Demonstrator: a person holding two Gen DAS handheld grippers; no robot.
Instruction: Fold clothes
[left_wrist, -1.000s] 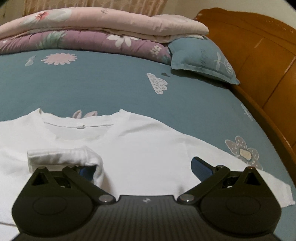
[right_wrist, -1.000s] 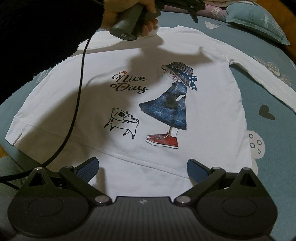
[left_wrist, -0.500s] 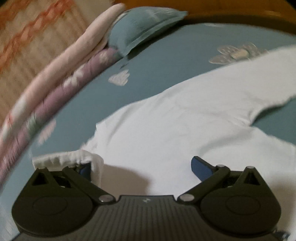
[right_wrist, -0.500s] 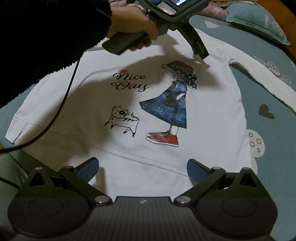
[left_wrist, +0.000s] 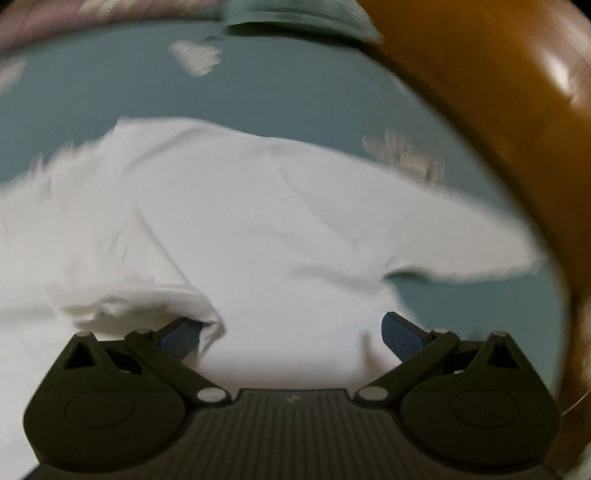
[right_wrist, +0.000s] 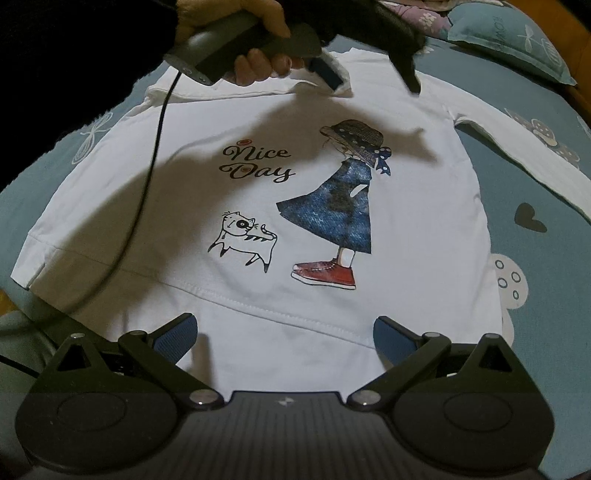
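1. Left wrist view, blurred: the left tool (left_wrist: 291, 330) has its jaws spread wide, w/ the cuff of the folded-in white sleeve (left_wrist: 147, 295) draped over one blue pad (left_wrist: 181, 334); can't tell if it's hooked or just resting there. The white long-sleeved cotton shirt (left_wrist: 258, 221) lies straight ahead on the teal patterned bed sheet (left_wrist: 295, 85). The other sleeve (left_wrist: 424, 218) stretches off toward the orange-brown wooden bed frame (left_wrist: 517, 110).

2. Right wrist view: the right tool (right_wrist: 282, 334) is wide open, empty, just above the shirt's hem (right_wrist: 295, 325). The shirt lies flat, print up ("Nice Day", girl, cat), long axis running away from this tool, collar at the far end. The left tool sits by the collar, so the right is nearer the hem. The spread sleeve (right_wrist: 517, 147) probably needs folding in next.
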